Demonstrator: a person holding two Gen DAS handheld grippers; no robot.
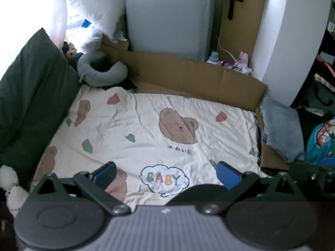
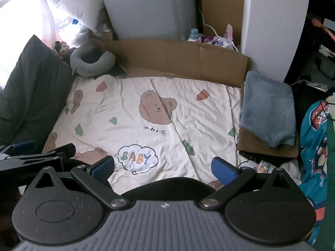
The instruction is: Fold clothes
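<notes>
While the bear-print sheet [image 2: 146, 108] lies bare, folding seems finished or between garments | blue folded garment [image 2: 269, 108] rests just right of the sheet, soft, tidy | left gripper [image 1: 166, 172] and right gripper [image 2: 163, 166] hover over the sheet's near edge, jaws spread, empty

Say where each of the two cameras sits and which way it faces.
Left wrist: on the left gripper, above the near edge of the bear-print sheet, facing the cardboard; its open blue fingers show.
Right wrist: on the right gripper, slightly rightward, same heading; its open fingers and the left gripper show.
Shared: sheet, cardboard, folded blue cloth.
</notes>
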